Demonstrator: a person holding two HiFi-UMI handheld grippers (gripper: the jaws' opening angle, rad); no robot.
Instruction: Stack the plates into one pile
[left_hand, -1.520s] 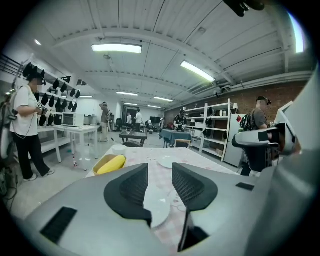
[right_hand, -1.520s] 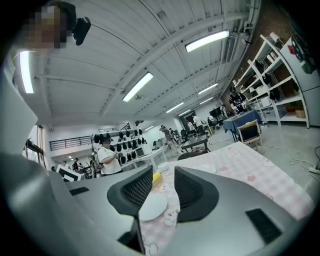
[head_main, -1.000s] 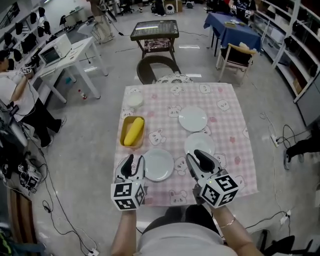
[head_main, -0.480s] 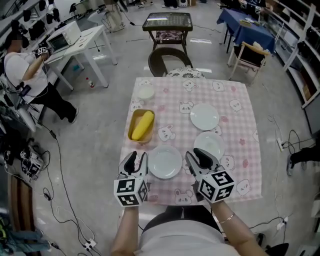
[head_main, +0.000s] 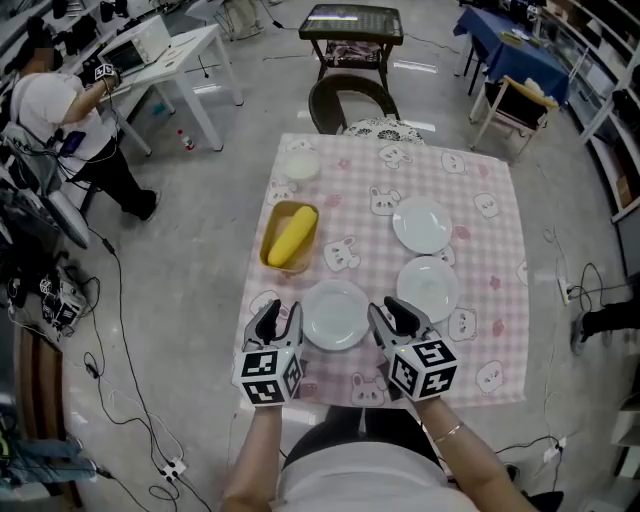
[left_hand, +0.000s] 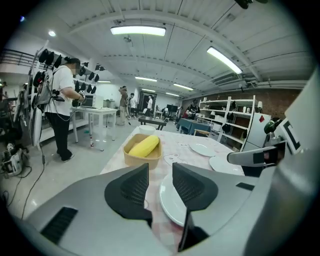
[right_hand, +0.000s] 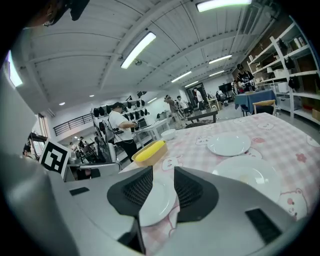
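Observation:
Three white plates lie apart on the pink checked tablecloth (head_main: 480, 330). The near plate (head_main: 335, 314) sits close to the front edge, the middle plate (head_main: 427, 283) is to its right, and the far plate (head_main: 421, 224) lies behind that. My left gripper (head_main: 279, 315) hovers just left of the near plate, jaws open and empty. My right gripper (head_main: 392, 312) hovers just right of it, also open. In the left gripper view the near plate (left_hand: 172, 205) lies below and right of the left gripper (left_hand: 160, 172). In the right gripper view the near plate (right_hand: 157, 202) shows through the right gripper (right_hand: 163, 175).
A tan bowl with a yellow corn cob (head_main: 290, 237) stands left of the plates, with a small white bowl (head_main: 300, 166) behind it. A chair (head_main: 348, 100) is at the table's far side. A person (head_main: 60, 110) stands by white desks at the far left; cables lie on the floor.
Both grippers have sunk toward the table's front edge, one on each side of the near plate. Their jaws stay open, and the plates have not moved.

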